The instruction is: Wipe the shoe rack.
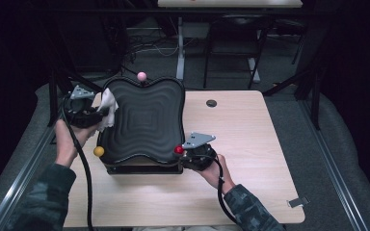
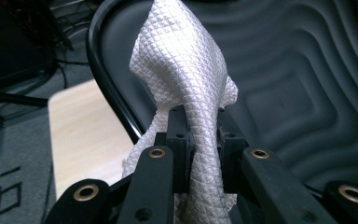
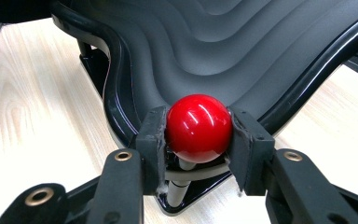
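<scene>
Two grippers work at a pale wood tabletop [image 1: 250, 130] in a dark room with grey carpet. High view: the left gripper [image 1: 107, 114] holds a white cloth [image 1: 108, 107] at the left rim of a black rippled tray [image 1: 147, 120]; the right gripper [image 1: 182, 150] is at its near right corner, on a red knob [image 1: 178, 149]. Left gripper view: jaws pinch the cloth [image 2: 186, 84] over the tray [image 2: 298, 84]. Right gripper view: jaws clamp the knob [image 3: 199, 127] beside the tray's [image 3: 242, 42] rim.
</scene>
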Action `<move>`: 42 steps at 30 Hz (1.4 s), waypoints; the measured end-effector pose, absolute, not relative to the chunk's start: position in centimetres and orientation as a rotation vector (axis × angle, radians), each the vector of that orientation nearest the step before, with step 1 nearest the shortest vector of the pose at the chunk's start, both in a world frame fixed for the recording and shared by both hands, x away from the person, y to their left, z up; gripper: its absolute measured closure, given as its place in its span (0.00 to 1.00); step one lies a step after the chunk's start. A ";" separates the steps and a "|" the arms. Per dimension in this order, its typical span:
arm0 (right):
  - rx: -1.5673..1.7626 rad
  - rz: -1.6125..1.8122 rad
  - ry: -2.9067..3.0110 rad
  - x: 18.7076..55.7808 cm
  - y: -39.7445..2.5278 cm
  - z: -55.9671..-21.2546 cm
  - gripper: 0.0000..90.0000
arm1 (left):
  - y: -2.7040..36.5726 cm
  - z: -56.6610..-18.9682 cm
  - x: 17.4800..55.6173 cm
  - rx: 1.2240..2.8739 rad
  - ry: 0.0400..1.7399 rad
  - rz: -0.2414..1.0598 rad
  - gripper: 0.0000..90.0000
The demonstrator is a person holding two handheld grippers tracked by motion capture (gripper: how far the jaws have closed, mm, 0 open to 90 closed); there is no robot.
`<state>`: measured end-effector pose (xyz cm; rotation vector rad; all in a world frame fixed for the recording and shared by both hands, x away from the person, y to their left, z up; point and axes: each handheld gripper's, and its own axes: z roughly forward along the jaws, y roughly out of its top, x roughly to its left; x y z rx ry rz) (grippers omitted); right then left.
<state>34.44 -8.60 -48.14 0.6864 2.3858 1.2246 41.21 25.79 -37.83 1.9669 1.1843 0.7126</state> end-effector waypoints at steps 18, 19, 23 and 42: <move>0.692 1.221 2.386 34.4 -8.6 -48.1 0.67 | 23.6 -37.1 49.0 1.969 1.297 0.856 0.89; 0.693 1.222 2.386 34.4 -8.6 -48.1 0.67 | 23.6 -37.1 49.2 1.968 1.301 0.873 0.89; 0.696 1.222 2.384 34.3 -8.6 -48.1 0.67 | 23.5 -37.5 49.8 1.988 1.315 0.916 0.89; 0.693 1.215 2.385 34.3 -8.6 -48.1 0.67 | 24.8 -38.6 50.4 1.949 1.370 0.816 0.89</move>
